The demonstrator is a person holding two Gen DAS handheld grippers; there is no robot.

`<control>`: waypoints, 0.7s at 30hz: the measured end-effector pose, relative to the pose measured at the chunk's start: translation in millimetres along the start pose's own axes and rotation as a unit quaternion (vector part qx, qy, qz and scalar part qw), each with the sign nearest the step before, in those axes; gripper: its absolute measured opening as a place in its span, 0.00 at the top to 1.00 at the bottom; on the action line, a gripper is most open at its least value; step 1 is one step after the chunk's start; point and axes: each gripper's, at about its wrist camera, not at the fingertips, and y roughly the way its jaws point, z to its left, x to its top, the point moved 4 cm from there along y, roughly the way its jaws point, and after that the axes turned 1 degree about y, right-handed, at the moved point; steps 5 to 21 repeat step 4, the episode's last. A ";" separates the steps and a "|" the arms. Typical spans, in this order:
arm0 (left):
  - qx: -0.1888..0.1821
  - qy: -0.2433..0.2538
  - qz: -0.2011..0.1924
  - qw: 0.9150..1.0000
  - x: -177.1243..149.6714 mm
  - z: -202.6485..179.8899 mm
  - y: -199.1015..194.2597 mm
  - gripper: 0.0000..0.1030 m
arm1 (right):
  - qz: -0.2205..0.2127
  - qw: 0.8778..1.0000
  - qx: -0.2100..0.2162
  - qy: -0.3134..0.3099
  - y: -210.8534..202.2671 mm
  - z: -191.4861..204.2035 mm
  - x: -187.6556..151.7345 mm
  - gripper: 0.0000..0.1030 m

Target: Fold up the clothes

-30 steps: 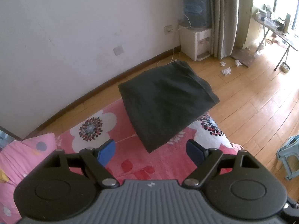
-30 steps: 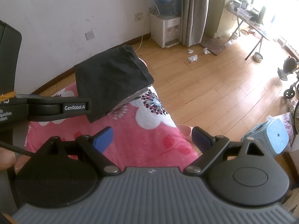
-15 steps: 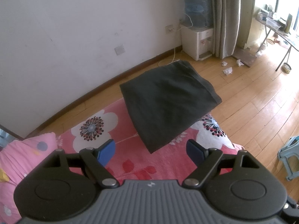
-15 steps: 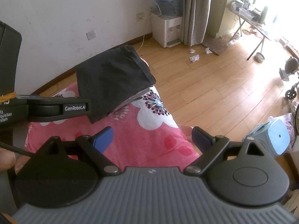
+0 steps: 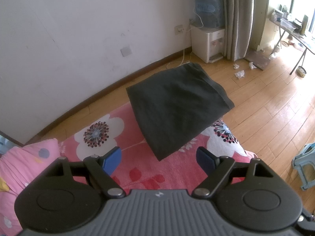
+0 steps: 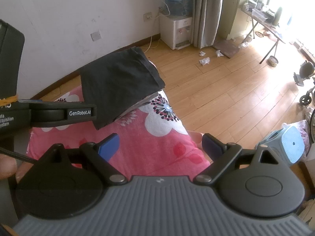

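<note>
Both jaws gape apart, empty: left gripper point(image 5: 158, 158), right gripper point(image 6: 160, 144); folded black garment point(image 5: 177, 110) at twelve o'clock on the pink blanket point(image 5: 137, 169).

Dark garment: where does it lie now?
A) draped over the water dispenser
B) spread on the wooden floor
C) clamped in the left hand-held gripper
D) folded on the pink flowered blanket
D: the folded dark garment rests on the pink flowered blanket, both hand-held grippers open and empty.

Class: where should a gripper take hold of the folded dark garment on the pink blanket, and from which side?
Probably the near corner of the garment: it points at the open left gripper and lies flat on the blanket, so come in low from the near side.
</note>
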 end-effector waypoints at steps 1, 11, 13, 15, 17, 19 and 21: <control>0.000 0.000 0.000 1.000 -0.4 -0.1 -0.1 0.18 | 0.000 1.000 -0.001 0.000 -0.2 -0.1 -0.2 0.12; 0.001 0.001 -0.001 1.000 -1.8 -0.7 -0.3 0.18 | 0.000 1.000 -0.002 0.002 -0.4 -0.7 -1.5 0.12; 0.001 0.001 -0.001 1.000 -1.8 -0.7 -0.3 0.18 | 0.000 1.000 -0.002 0.002 -0.4 -0.7 -1.5 0.12; 0.001 0.001 -0.001 1.000 -1.8 -0.7 -0.3 0.18 | 0.000 1.000 -0.002 0.002 -0.4 -0.7 -1.5 0.12; 0.001 0.001 -0.001 1.000 -1.8 -0.7 -0.3 0.18 | 0.000 1.000 -0.002 0.002 -0.4 -0.7 -1.5 0.12; 0.001 0.001 -0.001 1.000 -1.8 -0.7 -0.3 0.18 | 0.000 1.000 -0.002 0.002 -0.4 -0.7 -1.5 0.12; 0.001 0.001 -0.001 1.000 -1.8 -0.7 -0.3 0.18 | 0.000 1.000 -0.002 0.002 -0.4 -0.7 -1.5 0.12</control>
